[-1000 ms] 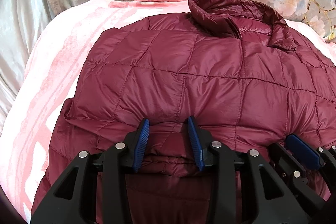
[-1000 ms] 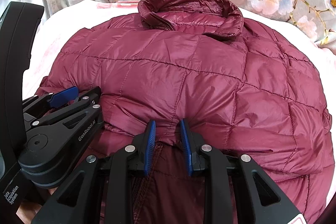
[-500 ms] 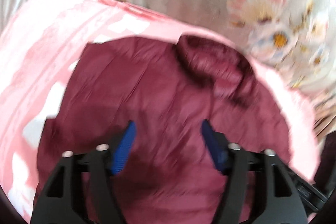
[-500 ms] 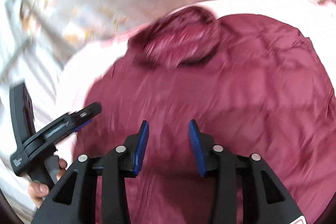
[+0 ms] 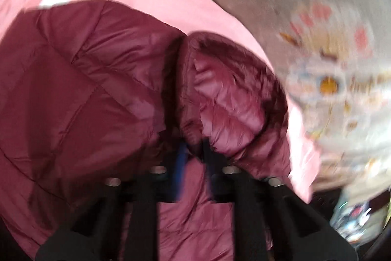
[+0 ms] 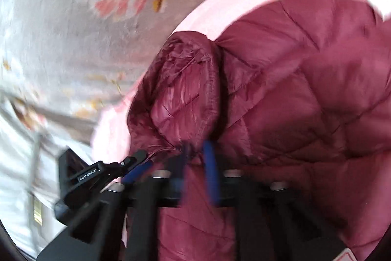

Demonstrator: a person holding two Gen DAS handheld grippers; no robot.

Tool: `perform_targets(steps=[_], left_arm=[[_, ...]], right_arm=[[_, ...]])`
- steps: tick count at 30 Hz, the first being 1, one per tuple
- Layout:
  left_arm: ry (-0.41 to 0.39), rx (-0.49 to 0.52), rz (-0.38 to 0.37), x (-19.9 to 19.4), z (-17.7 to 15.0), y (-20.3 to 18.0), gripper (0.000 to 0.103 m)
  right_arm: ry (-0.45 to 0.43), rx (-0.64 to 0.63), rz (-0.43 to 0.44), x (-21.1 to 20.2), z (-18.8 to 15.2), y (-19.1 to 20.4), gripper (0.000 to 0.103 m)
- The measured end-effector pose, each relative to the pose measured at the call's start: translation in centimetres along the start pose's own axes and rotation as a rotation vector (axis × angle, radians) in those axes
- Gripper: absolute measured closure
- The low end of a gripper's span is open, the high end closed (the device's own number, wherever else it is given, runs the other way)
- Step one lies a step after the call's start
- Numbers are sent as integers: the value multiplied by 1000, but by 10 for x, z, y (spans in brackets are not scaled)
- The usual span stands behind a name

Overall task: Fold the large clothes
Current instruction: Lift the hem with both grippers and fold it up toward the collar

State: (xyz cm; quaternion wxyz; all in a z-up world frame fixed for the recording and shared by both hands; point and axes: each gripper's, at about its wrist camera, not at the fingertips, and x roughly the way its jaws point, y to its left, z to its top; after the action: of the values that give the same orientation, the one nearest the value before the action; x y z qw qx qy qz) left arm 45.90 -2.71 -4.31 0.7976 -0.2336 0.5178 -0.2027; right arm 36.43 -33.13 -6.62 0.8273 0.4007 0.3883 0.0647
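A maroon quilted puffer jacket [image 5: 80, 94] lies on a pink blanket [image 5: 185, 9]. In the left wrist view my left gripper [image 5: 193, 153] has its jaws close together, pinching the jacket fabric just below the collar [image 5: 229, 99]. In the right wrist view my right gripper [image 6: 195, 155] is likewise shut on the jacket fabric at the base of the collar [image 6: 183, 94], with the jacket body [image 6: 305, 89] spread to the right. The left gripper also shows at the lower left of the right wrist view [image 6: 136, 168]. Both views are motion blurred.
A grey floral cover [image 5: 317, 28] lies beyond the pink blanket; it also shows in the right wrist view [image 6: 85, 28]. White bedding [image 6: 17, 163] is at the left. The blanket's edge drops off at the right, above cluttered items [image 5: 354, 217].
Both grippers let go of the jacket's lower part, opened, moved up to the collar and shut on the fabric there. Both views swung sideways.
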Motion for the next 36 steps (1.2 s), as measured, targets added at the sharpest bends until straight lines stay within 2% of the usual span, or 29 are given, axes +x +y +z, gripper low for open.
perform_targets(steps=[3,5,8,11,14,17,21,22,24,25,26,27,28,29,32,33,34,36], left_arm=[[-42,117,99,-5,-11,-3,93],[-44,144,129,1,-14,1,93],[-46,137,131,10,-19,13,93],[-87,207,155,14,-27,10,93],[-135,287,187,17,-38,7,92],[-139,298,194,17,-38,6,92],[-103,283,175,8,-34,8,90],[-87,271,168,6,-30,4,90],[-81,237,122,-14,-22,4,86],[-98,222,99,-23,-16,1,76],[-115,202,73,-31,-8,-3,59],[-133,161,27,-39,3,-5,49],[-146,114,-13,-43,13,-6,34],[-160,53,-61,-46,24,-6,28],[-151,-143,-168,-35,59,1,25],[-141,-191,-183,-29,65,2,25],[-112,-271,-226,-16,74,8,25],[-38,-367,-250,9,83,17,25]], right_arm=[[-41,-177,-157,-12,-9,14,95],[-25,-229,-207,-5,-13,14,95],[-17,-294,-287,8,-18,17,96],[-26,-406,-383,19,-28,21,97],[-48,-461,-433,27,-34,23,97],[-45,-462,-433,28,-32,23,97],[-6,-402,-362,14,-25,17,94],[-1,-372,-340,7,-24,14,88],[3,-279,-231,-14,-14,10,85],[-4,-243,-187,-19,-9,11,84],[-17,-193,-127,-26,0,11,82],[-31,-130,-57,-31,11,12,68],[-41,-57,27,-32,23,11,50],[-44,5,89,-30,32,10,45],[-46,224,253,-12,58,3,43],[-46,291,285,-3,64,-1,43],[-46,340,294,4,69,-5,43],[-36,423,303,18,79,-11,43]])
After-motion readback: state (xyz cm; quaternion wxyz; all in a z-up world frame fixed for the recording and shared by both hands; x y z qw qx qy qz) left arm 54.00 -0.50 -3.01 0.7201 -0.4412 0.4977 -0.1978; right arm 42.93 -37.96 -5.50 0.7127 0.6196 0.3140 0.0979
